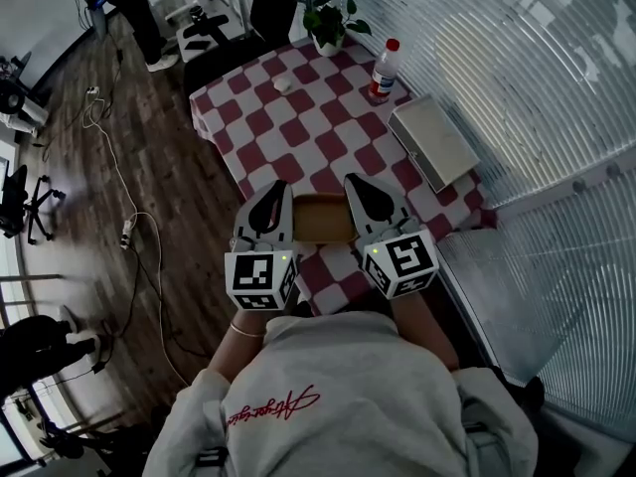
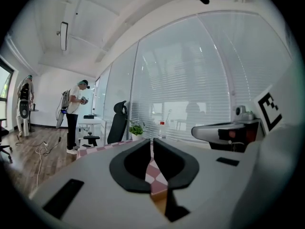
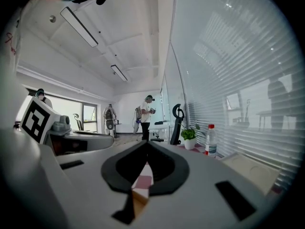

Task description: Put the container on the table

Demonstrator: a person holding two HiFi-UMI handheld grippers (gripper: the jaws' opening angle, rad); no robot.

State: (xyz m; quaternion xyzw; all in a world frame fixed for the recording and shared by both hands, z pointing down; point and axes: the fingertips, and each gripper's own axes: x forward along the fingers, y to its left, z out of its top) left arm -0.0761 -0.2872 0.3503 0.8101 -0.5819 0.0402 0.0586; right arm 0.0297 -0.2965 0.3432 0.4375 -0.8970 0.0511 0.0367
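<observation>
**Item: brown container** (image 1: pixel 320 219). It is lying with its long axis running left to right between the two grippers, at the near end of the table. It is showing as a shallow, open-topped rectangle of tan, cardboard-like material. Both of its short ends are disappearing under the jaws. Whether it is resting on the cloth or hanging just above it is not showing.

**Left gripper** (image 1: pixel 270 205). It is sitting at the container's left end. In the left gripper view its black curved jaws are pressing together at the tips (image 2: pixel 152 144), pinching a tan sliver of the container (image 2: pixel 159 203) low in the slot between them.

**Right gripper** (image 1: pixel 366 195). It is sitting at the container's right end. In the right gripper view its jaws are meeting likewise (image 3: pixel 147 146), clamping a tan edge (image 3: pixel 139 200).

**Table** (image 1: pixel 298 127). It is wearing a red-and-white checked cloth, and its near edge is hiding behind the person's grey sweatshirt (image 1: pixel 338 396).

**On the table, well apart from the container:**
- A flat grey rectangular case (image 1: pixel 432 139) is lying by the window side.
- A clear bottle with a red cap (image 1: pixel 384 70) is standing upright.
- A potted plant (image 1: pixel 328 26) is standing at the far corner.
- A small white object (image 1: pixel 283 84) is lying there, too small to identify.

**Beyond the table:** a black office chair (image 1: pixel 273 8) is standing at the far end, and cables (image 1: pixel 109 137) are trailing over the wooden floor.
</observation>
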